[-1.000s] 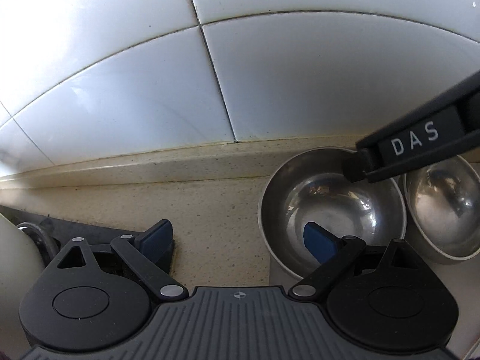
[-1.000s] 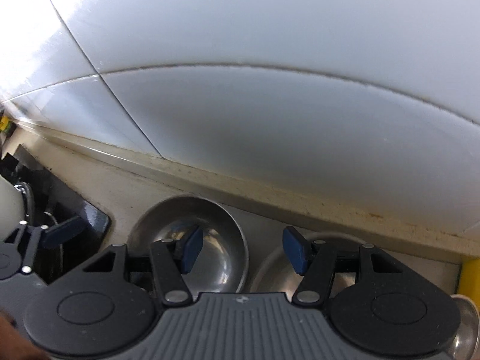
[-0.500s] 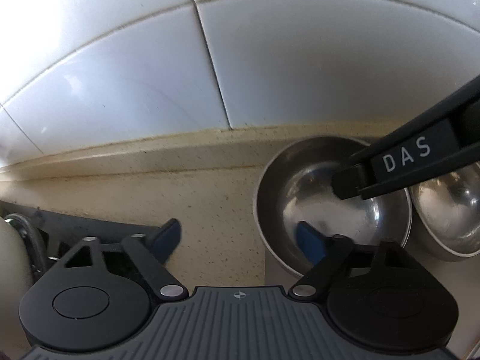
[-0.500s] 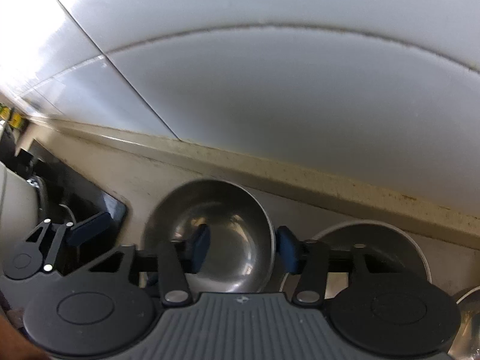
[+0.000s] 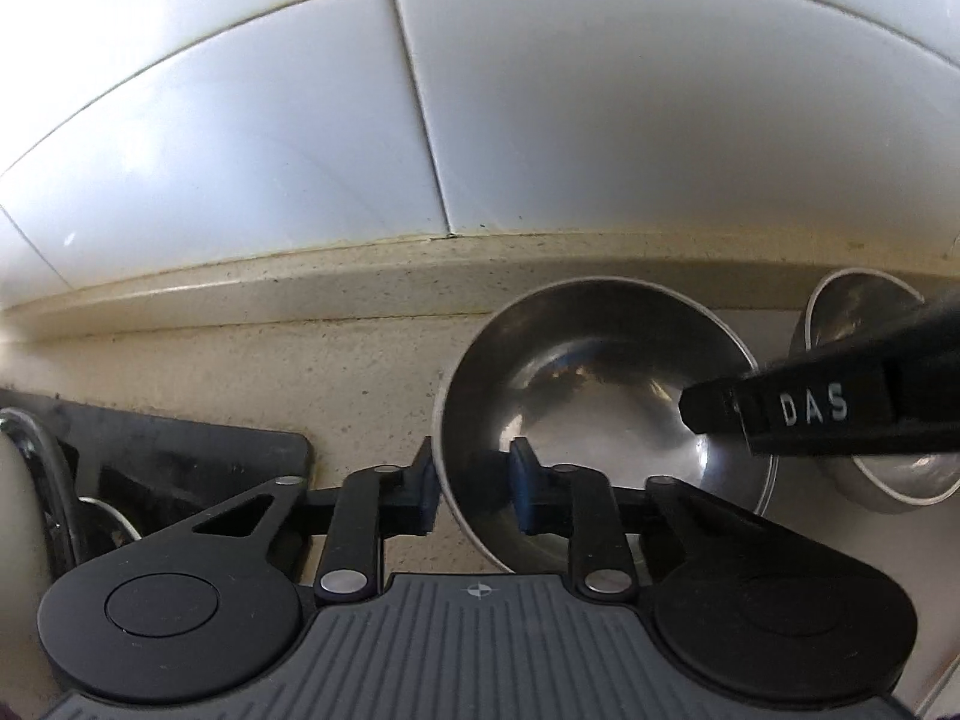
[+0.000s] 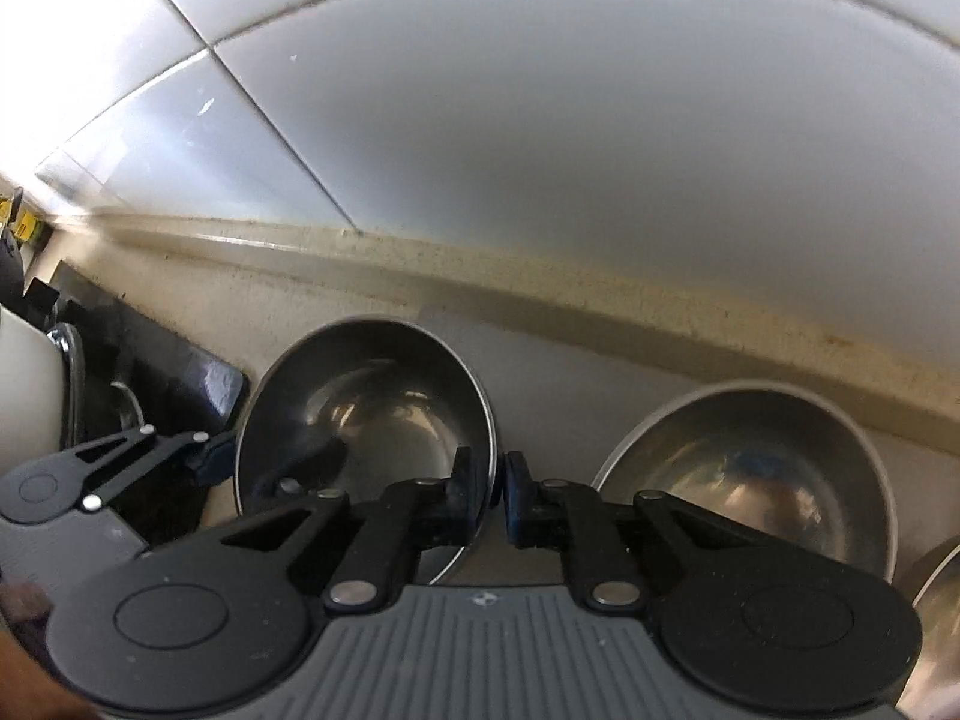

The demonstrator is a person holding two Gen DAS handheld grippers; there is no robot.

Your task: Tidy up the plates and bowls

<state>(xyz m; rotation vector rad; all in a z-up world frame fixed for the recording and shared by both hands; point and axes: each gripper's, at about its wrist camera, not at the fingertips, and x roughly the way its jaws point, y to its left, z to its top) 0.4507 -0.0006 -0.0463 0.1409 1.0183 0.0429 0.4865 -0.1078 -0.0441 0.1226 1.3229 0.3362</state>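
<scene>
A steel bowl (image 5: 600,396) sits on the beige counter near the tiled wall. My left gripper (image 5: 471,489) is shut on its left rim, jaws closing tight with one blue pad outside and one inside. My right gripper (image 6: 495,495) is shut on the opposite, right rim of the same bowl (image 6: 372,408), pads pinching the thin edge. In the left wrist view the right gripper's black finger (image 5: 810,408), marked DAS, reaches in from the right. A second steel bowl (image 6: 744,468) stands just right of the held one.
A black drying rack (image 5: 180,462) with chrome wire (image 5: 48,468) and a white dish (image 5: 18,510) lies to the left. The white tiled wall (image 5: 540,120) rises close behind. A third steel bowl (image 6: 936,600) shows at the right edge.
Both grippers went from open to shut on the steel bowl's rim, left on the left edge, right on the right edge. The right gripper sank slightly toward the bowl.
</scene>
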